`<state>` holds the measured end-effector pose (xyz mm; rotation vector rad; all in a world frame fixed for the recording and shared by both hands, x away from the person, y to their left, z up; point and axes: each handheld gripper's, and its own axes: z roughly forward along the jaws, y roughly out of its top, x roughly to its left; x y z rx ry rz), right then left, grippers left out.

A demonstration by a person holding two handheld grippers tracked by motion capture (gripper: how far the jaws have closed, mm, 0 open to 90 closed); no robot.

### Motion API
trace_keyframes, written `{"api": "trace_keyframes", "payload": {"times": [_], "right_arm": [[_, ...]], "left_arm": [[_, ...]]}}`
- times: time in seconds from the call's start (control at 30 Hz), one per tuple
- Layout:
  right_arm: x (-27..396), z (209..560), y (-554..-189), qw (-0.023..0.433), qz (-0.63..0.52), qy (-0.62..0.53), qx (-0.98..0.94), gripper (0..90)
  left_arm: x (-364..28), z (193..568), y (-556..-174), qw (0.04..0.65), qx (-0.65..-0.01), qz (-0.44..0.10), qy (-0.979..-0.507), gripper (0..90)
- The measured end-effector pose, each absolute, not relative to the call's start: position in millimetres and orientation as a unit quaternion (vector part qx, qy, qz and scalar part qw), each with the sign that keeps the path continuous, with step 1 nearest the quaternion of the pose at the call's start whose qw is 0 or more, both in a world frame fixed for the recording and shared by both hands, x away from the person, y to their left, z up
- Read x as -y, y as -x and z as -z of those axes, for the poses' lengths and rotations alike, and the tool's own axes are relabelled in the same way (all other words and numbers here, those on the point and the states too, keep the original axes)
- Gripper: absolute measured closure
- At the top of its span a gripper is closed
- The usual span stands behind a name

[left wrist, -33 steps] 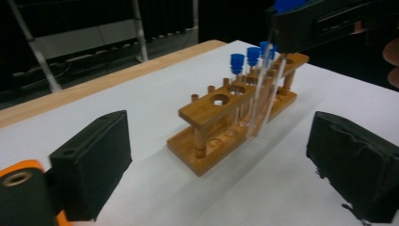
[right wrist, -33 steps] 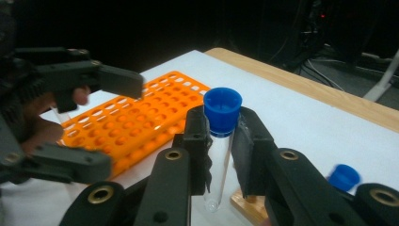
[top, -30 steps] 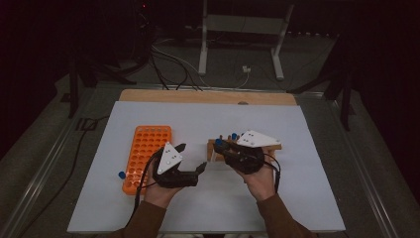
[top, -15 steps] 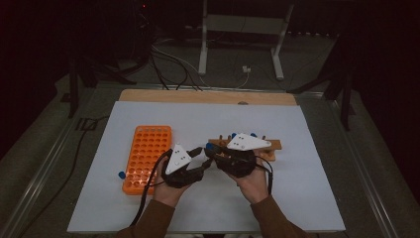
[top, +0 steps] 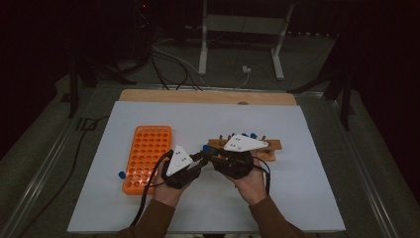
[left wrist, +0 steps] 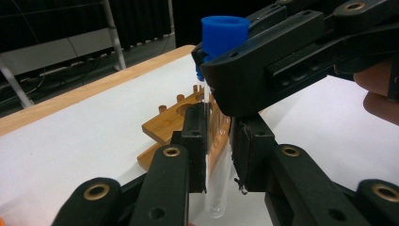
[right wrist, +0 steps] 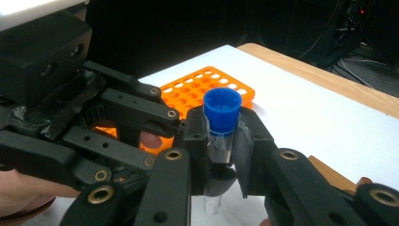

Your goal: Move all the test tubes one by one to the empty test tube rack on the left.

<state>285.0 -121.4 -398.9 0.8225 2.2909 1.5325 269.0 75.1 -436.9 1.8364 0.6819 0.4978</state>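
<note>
Tube: a clear test tube (left wrist: 210,141) with a blue cap (left wrist: 225,34) stands upright in the air between your two grippers, above the white table sheet (top: 307,198), just in front of the wooden rack (top: 270,146).

Your right gripper (right wrist: 220,136): its jaws are clamped on the upper part of the tube, just under the cap; in the right gripper view the cap sits right above the pads and the glass hangs down between them.

Your left gripper (left wrist: 219,141): its jaws have just been closing, with the tube between them. In the left gripper view the pads sit on the glass lower down, below the right gripper's jaws, and seem to press it from both sides, though the far pad's contact is hard to make out.

Your hands: in the high view both come in from the bottom edge and meet near the middle of the sheet, the two grippers tip to tip.

Orange rack (top: 147,157): it lies flat on the sheet, just beside your left gripper, its holes facing up.

Loose blue cap (top: 121,174): a small blue piece rests on the sheet at the orange rack's near left corner.

Wooden rack: behind your right gripper, with blue caps (top: 252,135) showing along its top.
</note>
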Motion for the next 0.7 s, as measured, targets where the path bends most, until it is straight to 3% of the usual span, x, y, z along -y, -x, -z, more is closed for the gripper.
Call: {"api": "trace_keyframes", "payload": {"times": [0.17, 0.3, 0.37, 0.4, 0.7], "right_arm": [[122, 399, -286, 0.12, -0.532, -0.284, -0.788, 74.0], [126, 399, -288, 0.109, -0.54, -0.288, -0.783, 48.8], [127, 399, -288, 0.108, -0.542, -0.289, -0.782, 45.2], [130, 398, -288, 0.11, -0.543, -0.292, -0.779, 36.3], [139, 395, -288, 0.125, -0.544, -0.3, -0.773, 22.6]], "left_arm": [[-76, 437, -268, 0.53, -0.286, -0.211, -0.77, 77.4], [-79, 438, -267, 0.527, -0.293, -0.215, -0.769, 77.5], [-82, 438, -266, 0.526, -0.298, -0.215, -0.766, 77.5], [-85, 438, -266, 0.526, -0.302, -0.217, -0.765, 77.5], [-106, 435, -256, 0.523, -0.324, -0.236, -0.752, 77.5]]}}
